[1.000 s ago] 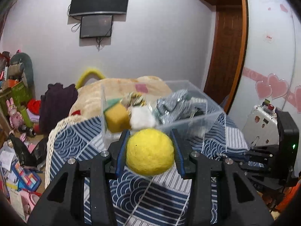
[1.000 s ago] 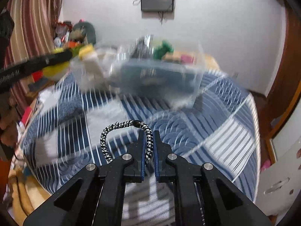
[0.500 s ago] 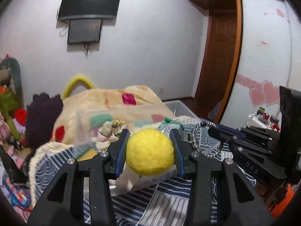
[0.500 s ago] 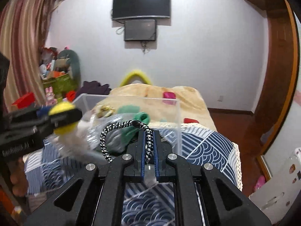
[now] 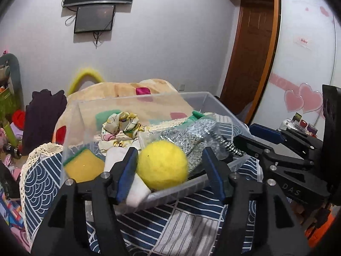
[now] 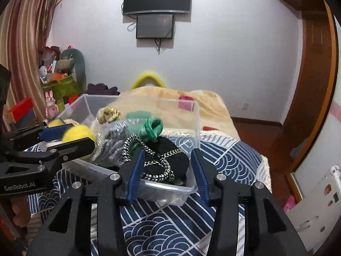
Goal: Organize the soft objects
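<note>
A clear plastic bin sits on a blue wave-patterned bedspread and holds several soft things. My left gripper is open, its jaws spread wide of the yellow felt ball, which sits inside the bin's near wall; the ball also shows in the right wrist view. My right gripper is open over the bin's near right corner. The black-and-white braided cord lies in the bin just beyond its jaws. A yellow sponge, a floral scrunchie and a green cloth lie in the bin.
The bedspread covers the bed under the bin, with a beige blanket behind. A cluttered pile of toys and boxes stands at the left wall. A wooden door and a white cabinet are at the right.
Both grippers have opened. The left has let go of the yellow ball, and the right has released the braided cord into the bin. Both have moved closer to the bin.
</note>
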`<state>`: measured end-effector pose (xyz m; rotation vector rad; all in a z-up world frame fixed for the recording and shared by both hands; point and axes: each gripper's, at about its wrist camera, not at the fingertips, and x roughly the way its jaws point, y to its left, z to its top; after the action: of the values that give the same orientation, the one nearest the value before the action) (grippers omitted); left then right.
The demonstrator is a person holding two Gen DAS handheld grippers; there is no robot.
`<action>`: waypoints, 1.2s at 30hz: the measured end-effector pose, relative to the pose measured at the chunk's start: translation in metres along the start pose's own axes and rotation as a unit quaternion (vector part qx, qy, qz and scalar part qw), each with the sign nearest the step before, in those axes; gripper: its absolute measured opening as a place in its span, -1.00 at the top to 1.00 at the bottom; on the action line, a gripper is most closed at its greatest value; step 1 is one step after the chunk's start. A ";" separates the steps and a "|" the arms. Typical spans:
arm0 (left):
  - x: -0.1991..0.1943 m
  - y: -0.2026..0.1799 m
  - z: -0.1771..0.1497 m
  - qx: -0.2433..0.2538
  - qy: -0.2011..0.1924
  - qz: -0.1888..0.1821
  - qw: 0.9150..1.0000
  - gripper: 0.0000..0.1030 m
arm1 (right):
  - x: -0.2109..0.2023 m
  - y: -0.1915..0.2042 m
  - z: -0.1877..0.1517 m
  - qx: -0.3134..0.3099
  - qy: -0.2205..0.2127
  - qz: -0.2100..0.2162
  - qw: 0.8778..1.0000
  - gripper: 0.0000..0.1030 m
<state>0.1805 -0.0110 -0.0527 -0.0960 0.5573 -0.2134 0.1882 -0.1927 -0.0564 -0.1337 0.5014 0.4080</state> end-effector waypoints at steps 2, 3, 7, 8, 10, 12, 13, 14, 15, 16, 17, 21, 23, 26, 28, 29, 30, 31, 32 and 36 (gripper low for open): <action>-0.012 -0.002 0.001 0.002 -0.011 0.008 1.000 -0.22 | -0.009 0.000 0.004 0.000 -0.011 0.002 1.000 0.18; -0.018 -0.002 0.002 0.004 -0.017 0.011 1.000 -0.23 | -0.015 0.000 0.005 0.001 -0.018 0.004 1.000 0.17; -0.049 -0.004 0.001 0.003 -0.054 0.021 0.998 -0.31 | -0.039 0.001 0.011 0.007 -0.051 0.029 0.998 -0.03; -0.056 -0.004 0.000 0.003 -0.061 0.025 0.998 -0.33 | -0.045 0.001 0.010 0.007 -0.062 0.032 0.998 -0.16; -0.073 -0.005 -0.003 0.001 -0.078 0.034 0.996 -0.38 | -0.058 0.003 0.009 0.010 -0.082 0.038 0.996 -0.31; -0.086 -0.006 -0.004 0.003 -0.094 0.040 0.995 -0.43 | -0.071 0.003 0.008 0.016 -0.097 0.050 0.994 -0.39; -0.094 -0.008 -0.006 0.004 -0.103 0.043 0.994 -0.48 | -0.075 0.005 0.008 0.018 -0.103 0.053 0.993 -0.48; -0.101 -0.010 -0.006 0.005 -0.110 0.044 0.993 -0.55 | -0.078 0.005 0.008 0.020 -0.107 0.056 0.992 -0.61; -0.107 -0.012 -0.007 0.006 -0.116 0.046 0.992 -0.58 | -0.081 0.006 0.009 0.021 -0.114 0.056 0.992 -0.66; -0.115 -0.014 -0.008 0.006 -0.124 0.050 0.991 -0.62 | -0.085 0.007 0.009 0.020 -0.121 0.053 0.991 -0.70; -0.119 -0.015 -0.009 0.007 -0.129 0.052 0.990 -0.67 | -0.089 0.010 0.009 0.015 -0.128 0.050 0.990 -0.79; -0.139 -0.018 -0.012 -0.002 -0.148 0.050 0.988 -0.82 | -0.100 0.015 0.006 0.013 -0.148 0.037 0.988 -1.00; -0.146 -0.020 -0.015 -0.004 -0.155 0.053 0.986 -0.89 | -0.103 0.016 0.004 0.015 -0.150 0.041 0.988 -1.00; -0.152 -0.021 -0.019 -0.004 -0.162 0.063 0.985 -0.92 | -0.103 0.018 0.001 0.014 -0.148 0.041 0.988 -1.00; -0.153 -0.022 -0.020 -0.003 -0.160 0.063 0.985 -0.92 | -0.103 0.019 0.001 0.011 -0.147 0.036 0.988 -1.00; -0.154 -0.023 -0.021 -0.002 -0.160 0.064 0.985 -0.92 | -0.104 0.019 -0.001 0.011 -0.149 0.033 0.988 -1.00; -0.154 -0.023 -0.022 -0.001 -0.160 0.065 0.985 -0.92 | -0.106 0.020 -0.003 0.012 -0.150 0.032 0.988 -1.00; -0.153 -0.024 -0.022 0.001 -0.159 0.067 0.985 -0.92 | -0.106 0.019 -0.002 0.014 -0.149 0.033 0.988 -1.00; -0.153 -0.024 -0.023 0.003 -0.158 0.068 0.985 -0.92 | -0.106 0.019 -0.003 0.016 -0.149 0.035 0.988 -1.00; -0.152 -0.026 -0.025 0.006 -0.158 0.070 0.985 -0.92 | -0.107 0.018 -0.006 0.021 -0.150 0.036 0.988 -1.00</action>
<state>0.0371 -0.0024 0.0085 -0.0756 0.2457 -0.0613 0.0924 -0.2149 -0.0089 -0.0124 0.2188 0.4792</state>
